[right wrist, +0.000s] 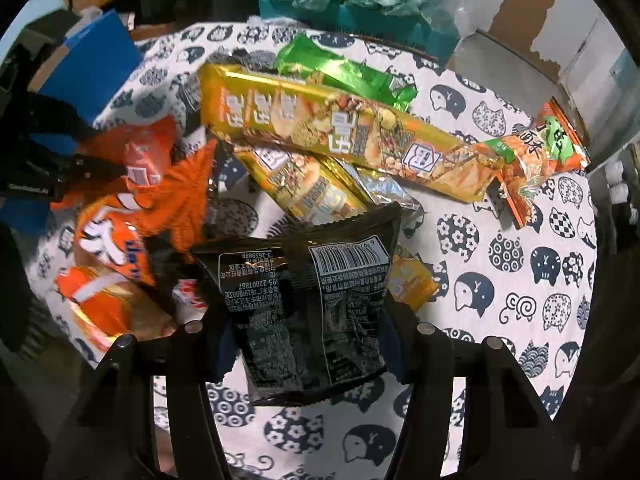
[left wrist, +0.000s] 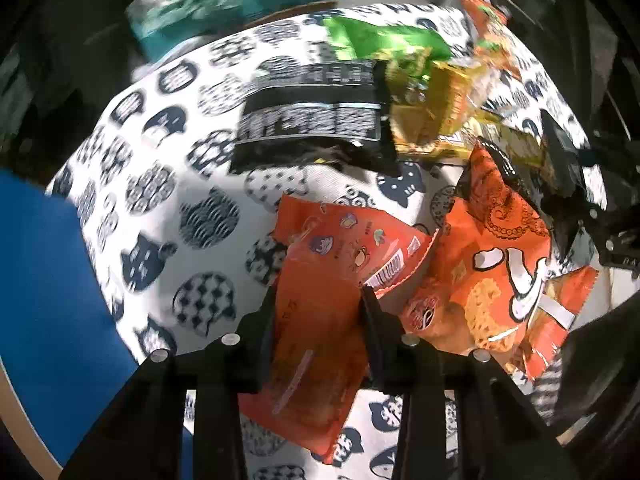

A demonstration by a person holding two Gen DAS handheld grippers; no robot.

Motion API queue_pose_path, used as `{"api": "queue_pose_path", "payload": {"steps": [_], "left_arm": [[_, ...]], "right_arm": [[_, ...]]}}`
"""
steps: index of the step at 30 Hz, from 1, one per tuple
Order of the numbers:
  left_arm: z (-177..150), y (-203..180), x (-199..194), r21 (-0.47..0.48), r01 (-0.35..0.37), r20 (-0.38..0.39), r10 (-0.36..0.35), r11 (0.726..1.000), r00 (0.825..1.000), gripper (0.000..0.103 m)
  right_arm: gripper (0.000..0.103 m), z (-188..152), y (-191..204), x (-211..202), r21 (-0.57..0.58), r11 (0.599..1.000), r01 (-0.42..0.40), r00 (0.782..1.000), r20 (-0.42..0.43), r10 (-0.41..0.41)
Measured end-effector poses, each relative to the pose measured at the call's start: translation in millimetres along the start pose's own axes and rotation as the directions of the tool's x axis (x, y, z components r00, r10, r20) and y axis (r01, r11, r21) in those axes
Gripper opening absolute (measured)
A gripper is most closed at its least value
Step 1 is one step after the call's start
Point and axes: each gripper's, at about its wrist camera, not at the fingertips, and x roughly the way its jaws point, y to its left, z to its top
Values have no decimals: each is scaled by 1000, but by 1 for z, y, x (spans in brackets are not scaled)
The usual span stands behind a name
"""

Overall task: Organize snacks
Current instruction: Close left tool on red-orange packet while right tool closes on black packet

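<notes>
Cat-print cloth (right wrist: 520, 248) covers the table under a snack pile. Left gripper (left wrist: 318, 304) clamps an orange packet (left wrist: 320, 344), its long axis along the fingers; right gripper (right wrist: 308, 312) clamps a black packet (right wrist: 312, 300) likewise, nearer the gold bars (right wrist: 340, 132).

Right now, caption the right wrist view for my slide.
Right gripper fingers clamp a black snack packet above the cat-print tablecloth.
</notes>
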Motion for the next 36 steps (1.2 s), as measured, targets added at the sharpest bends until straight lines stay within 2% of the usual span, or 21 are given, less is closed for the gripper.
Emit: {"api": "queue_pose_path", "payload": {"steps": [4, 6, 7, 9, 11, 12, 13, 17, 20, 25, 28, 34, 35, 36], "left_arm": [[-9, 15, -7, -75, -11, 14, 12, 997, 1000, 37], [-16, 25, -11, -154, -8, 31, 13, 988, 999, 39], [-12, 33, -5, -164, -3, 25, 7, 986, 1000, 45], [-11, 40, 1, -166, -9, -4, 8, 986, 1000, 52], [-14, 41, 0, -160, -8, 1, 8, 987, 1000, 59], [-15, 41, -1, -154, -15, -4, 15, 988, 1000, 69], [-15, 41, -2, -144, -18, -5, 18, 989, 1000, 75], [-18, 35, -8, -122, 3, -5, -4, 992, 1000, 77], [-18, 25, -11, -85, 0, -6, -1, 996, 1000, 87], [-19, 13, -6, -12, 3, -45, -3, 1000, 999, 89], [-21, 6, 6, 28, -52, -70, 54, 998, 996, 91], [-16, 14, 13, -38, -23, -66, 21, 999, 998, 90], [-15, 15, 12, -45, -23, -65, 20, 999, 998, 89], [-13, 14, 12, -41, -30, -59, 28, 999, 998, 82]], "right_arm": [[58, -2, 4, -10, 19, 1000, 12, 1000, 14, -13], [58, -4, 3, -15, 31, 999, 12, 1000, 18, -13], [58, -3, 5, -18, 32, 999, 8, 1000, 25, -9], [58, -2, 8, -19, 30, 1000, 6, 999, 32, -7], [58, -2, 10, -22, 26, 1000, 2, 999, 36, -3], [58, -2, 12, -23, 23, 1000, 2, 999, 36, -3], [58, -2, 13, -23, 19, 1000, -1, 999, 37, 0], [58, -1, 16, -25, 14, 1000, -2, 999, 41, 1], [58, -1, 15, -25, 19, 1000, -3, 999, 39, 2], [58, -1, 14, -24, 18, 1000, -6, 999, 33, 6], [58, -1, 15, -23, 13, 1000, -11, 999, 32, 11], [58, -2, 19, -22, -2, 1000, -11, 1000, 27, 11], [58, -3, 19, -21, -3, 1000, -9, 1000, 25, 9], [58, -3, 18, -21, -2, 1000, -7, 1000, 24, 7]]}}
